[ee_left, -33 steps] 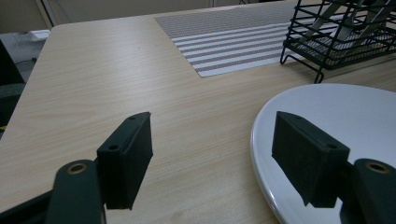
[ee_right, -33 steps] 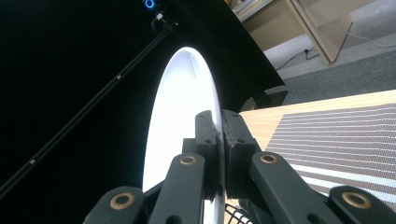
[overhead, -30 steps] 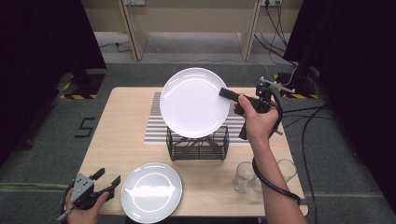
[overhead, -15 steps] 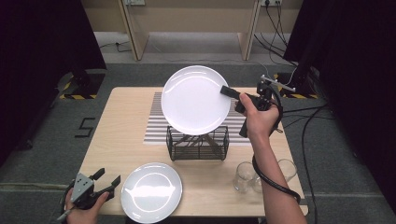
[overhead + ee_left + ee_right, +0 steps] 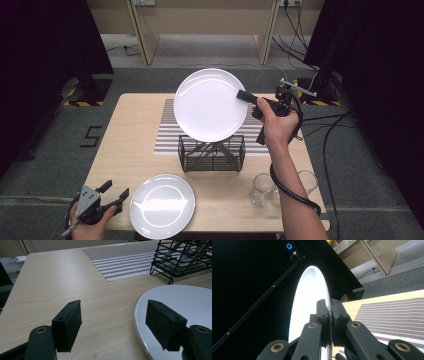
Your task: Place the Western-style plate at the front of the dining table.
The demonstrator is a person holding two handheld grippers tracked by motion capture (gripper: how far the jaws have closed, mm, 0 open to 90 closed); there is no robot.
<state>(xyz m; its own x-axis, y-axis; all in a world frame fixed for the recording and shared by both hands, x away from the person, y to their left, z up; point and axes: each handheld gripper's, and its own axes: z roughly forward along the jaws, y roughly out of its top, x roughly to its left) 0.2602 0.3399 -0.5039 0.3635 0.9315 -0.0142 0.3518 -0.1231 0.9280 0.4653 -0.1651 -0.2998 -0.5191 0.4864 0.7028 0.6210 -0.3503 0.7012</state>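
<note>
My right fingers [image 5: 322, 315] cover raised plate [image 5: 308, 302] rim; plate bottom cut off. Beside my left fingers [image 5: 68, 323], second plate [image 5: 180, 305] cut off.

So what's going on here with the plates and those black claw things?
A person at a wooden table holds a two-jaw gripper in each hand. The right gripper is clamped on the rim of a white plate, held up tilted on edge above a black wire rack that stands partly on a striped mat. The left gripper rests open at the near corner, beside a second white plate lying flat. Two clear glasses stand near the right edge.
</note>
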